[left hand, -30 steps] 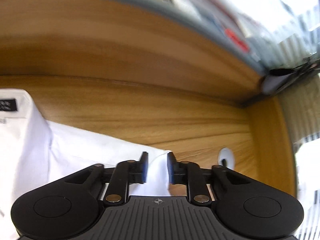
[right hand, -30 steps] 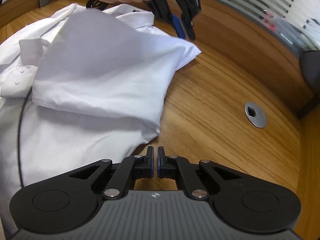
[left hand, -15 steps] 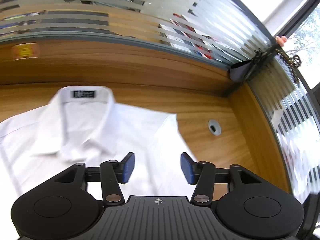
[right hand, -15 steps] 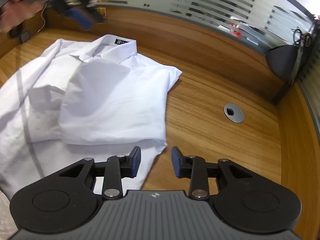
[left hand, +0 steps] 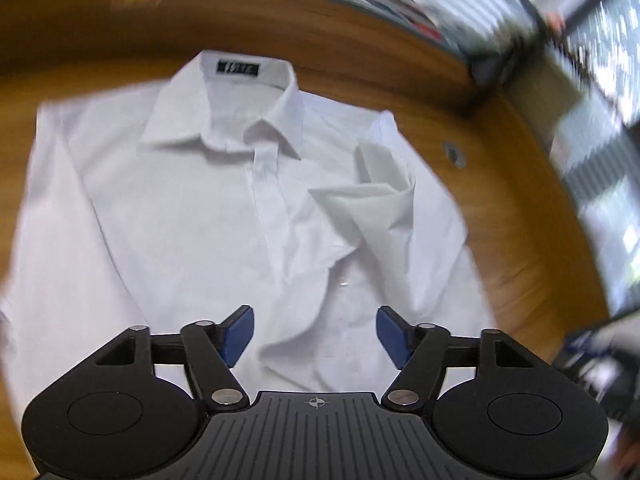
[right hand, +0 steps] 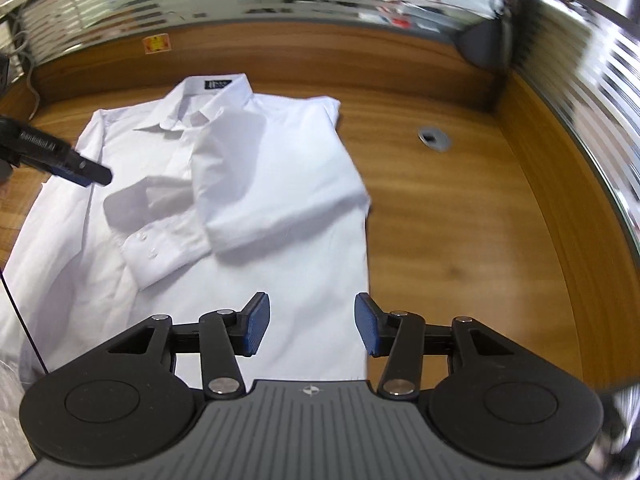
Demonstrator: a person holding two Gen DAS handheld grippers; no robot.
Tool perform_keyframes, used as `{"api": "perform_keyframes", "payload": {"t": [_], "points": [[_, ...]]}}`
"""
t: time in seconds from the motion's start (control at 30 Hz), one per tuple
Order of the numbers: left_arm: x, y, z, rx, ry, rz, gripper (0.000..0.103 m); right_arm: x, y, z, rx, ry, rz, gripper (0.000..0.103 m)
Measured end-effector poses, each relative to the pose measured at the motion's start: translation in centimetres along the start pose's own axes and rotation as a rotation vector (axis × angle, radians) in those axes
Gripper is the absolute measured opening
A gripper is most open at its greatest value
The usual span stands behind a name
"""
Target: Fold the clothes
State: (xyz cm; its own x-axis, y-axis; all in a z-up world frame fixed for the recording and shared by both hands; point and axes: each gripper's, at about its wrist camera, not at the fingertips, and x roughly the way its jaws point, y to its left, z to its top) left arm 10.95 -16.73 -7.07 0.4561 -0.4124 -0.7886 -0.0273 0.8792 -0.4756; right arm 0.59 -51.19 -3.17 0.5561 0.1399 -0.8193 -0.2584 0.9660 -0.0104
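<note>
Shirt (right hand: 280, 184) lies front-up on the wooden table (right hand: 460, 240), ahead of both pairs of my fingers, collar (left hand: 236, 92) at the far end, one sleeve (right hand: 224, 200) folded across its chest. My right gripper (right hand: 312, 326) hangs with fingers apart and empty above the hem; my left gripper (left hand: 314, 334) likewise, over the placket. I judge the cloth thin, light and limp, likely to sag and slip, so I'd pinch seams, shoulder or hem edges, not the loose middle
</note>
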Motion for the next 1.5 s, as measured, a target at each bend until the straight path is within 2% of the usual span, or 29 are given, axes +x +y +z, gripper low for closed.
{"api": "perform_keyframes", "payload": {"t": [0.13, 0.3, 0.4, 0.6, 0.9, 0.97, 1.0, 1.13, 1.17, 1.33, 1.5], "points": [[0.2, 2.6, 0.0, -0.186, -0.06, -0.042, 0.071, -2.1, 3.1, -3.1, 0.073, -0.003, -0.059, 0.059], [1.3, 4.3, 0.7, -0.288, -0.074, -0.06, 0.07, -3.8, 6.2, -6.1, 0.149, -0.018, -0.115, 0.06], [2.5, 4.7, 0.6, -0.285, -0.027, -0.042, 0.063, -4.5, 7.7, -7.5, 0.191, -0.022, -0.139, 0.06], [4.7, 5.0, 0.3, -0.261, 0.069, 0.0, 0.063, -6.0, 10.7, -10.3, 0.273, -0.031, -0.188, 0.06], [6.6, 3.1, -1.1, -0.229, 0.137, -0.007, 0.062, -7.2, 11.7, -10.6, 0.29, -0.038, -0.232, 0.06], [6.7, 2.8, -1.3, -0.218, 0.13, 0.001, 0.061, -7.4, 11.6, -10.7, 0.294, -0.043, -0.241, 0.06], [6.7, 2.7, -1.5, -0.211, 0.124, 0.005, 0.059, -7.5, 11.5, -10.7, 0.296, -0.045, -0.246, 0.06], [6.0, 2.7, -1.4, -0.22, 0.118, 0.019, 0.017, -7.6, 11.2, -11.1, 0.308, -0.041, -0.254, 0.06], [5.6, 2.7, -1.2, -0.229, 0.115, 0.013, 0.012, -7.6, 11.2, -11.1, 0.309, -0.041, -0.254, 0.06], [3.4, 2.8, -0.6, -0.274, 0.098, -0.016, 0.009, -7.5, 11.0, -10.9, 0.311, -0.046, -0.25, 0.06], [-0.5, 1.1, 0.2, -0.251, 0.107, -0.04, 0.008, -7.1, 11.4, -10.1, 0.292, -0.063, -0.219, 0.06]]}}
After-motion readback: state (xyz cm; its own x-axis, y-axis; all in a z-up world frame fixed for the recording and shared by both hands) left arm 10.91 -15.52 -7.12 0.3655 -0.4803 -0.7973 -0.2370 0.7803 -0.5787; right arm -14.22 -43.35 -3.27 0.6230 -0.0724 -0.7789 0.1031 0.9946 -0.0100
